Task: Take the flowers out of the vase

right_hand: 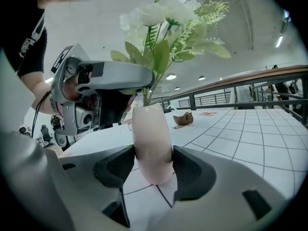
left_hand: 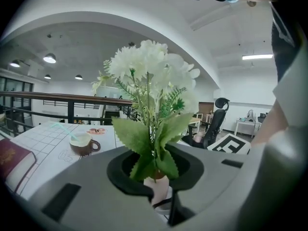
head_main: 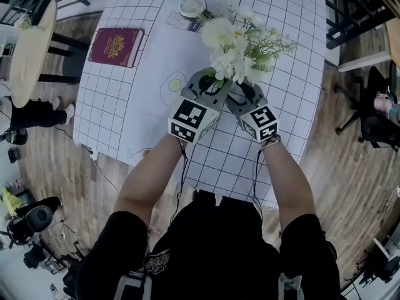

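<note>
The right gripper [right_hand: 153,166] clamps the smooth, pale, egg-shaped vase [right_hand: 151,134] at frame centre, over the gridded white cloth [head_main: 144,92]. The left gripper [left_hand: 155,170] is clenched round the leafy stems of the ruffled white flowers [left_hand: 149,71], just above the vase's mouth.

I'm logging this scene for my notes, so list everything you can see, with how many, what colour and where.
flowers: one bunch, white with green leaves, standing in the vase
vase: one, pale pink, near side of the table
book: one, dark red, far left of the table
cup: one, brown, far edge of the table
table: one, white cloth with a grid, in front of the person
left tool: one, grey, closed round the flower stems above the vase
right tool: one, grey, gripping the vase
</note>
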Available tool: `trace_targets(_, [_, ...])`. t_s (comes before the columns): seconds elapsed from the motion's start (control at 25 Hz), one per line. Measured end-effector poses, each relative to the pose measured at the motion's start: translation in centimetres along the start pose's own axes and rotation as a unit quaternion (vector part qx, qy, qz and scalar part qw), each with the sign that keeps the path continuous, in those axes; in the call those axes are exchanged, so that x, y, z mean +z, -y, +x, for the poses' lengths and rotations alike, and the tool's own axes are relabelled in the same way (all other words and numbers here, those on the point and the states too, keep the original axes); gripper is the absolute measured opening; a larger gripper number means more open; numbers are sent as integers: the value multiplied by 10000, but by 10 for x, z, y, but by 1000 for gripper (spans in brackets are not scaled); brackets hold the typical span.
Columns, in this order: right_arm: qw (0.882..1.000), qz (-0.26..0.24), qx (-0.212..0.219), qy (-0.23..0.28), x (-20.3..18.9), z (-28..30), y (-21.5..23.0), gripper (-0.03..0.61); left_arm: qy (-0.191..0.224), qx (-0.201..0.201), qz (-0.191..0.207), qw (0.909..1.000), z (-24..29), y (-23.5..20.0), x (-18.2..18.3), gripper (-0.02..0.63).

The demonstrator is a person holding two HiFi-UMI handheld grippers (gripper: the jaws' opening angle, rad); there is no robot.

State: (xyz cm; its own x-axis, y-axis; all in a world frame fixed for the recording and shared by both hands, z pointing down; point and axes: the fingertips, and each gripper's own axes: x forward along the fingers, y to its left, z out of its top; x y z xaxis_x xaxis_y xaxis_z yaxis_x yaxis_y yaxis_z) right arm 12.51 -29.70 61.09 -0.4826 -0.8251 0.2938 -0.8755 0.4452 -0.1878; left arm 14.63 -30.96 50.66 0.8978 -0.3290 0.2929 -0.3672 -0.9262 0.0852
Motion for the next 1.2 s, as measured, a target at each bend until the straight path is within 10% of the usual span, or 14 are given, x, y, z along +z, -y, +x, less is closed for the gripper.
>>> trace_targets(1.2, [9998,11,-62,-179,-2,2,1,261,1215,362,-203,9917,-60,-13,94,61])
